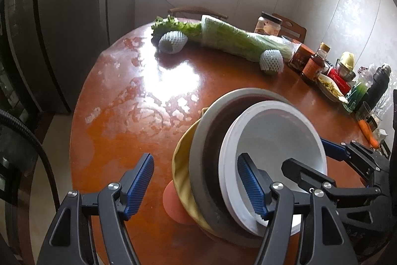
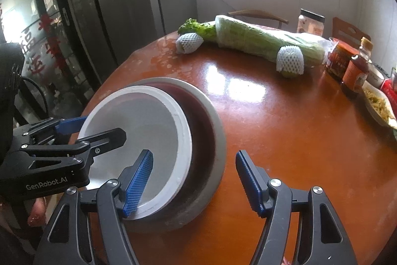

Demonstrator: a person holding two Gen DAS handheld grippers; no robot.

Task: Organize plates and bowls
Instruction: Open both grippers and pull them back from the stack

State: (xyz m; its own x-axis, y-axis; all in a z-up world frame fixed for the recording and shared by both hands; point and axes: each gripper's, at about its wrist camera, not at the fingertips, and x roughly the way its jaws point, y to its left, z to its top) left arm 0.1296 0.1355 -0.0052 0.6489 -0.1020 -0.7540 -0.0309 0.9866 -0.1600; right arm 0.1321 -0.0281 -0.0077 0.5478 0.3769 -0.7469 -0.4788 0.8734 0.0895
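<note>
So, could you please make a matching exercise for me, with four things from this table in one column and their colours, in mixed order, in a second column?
Things:
1. inner bowl
2. outer bowl
3. plate under the bowls
4. table

Colours:
a. yellow
b. reddish brown
c. white
d. grey rim, dark inside

Pairs: 1-c, 2-d, 3-a, 4-b
</note>
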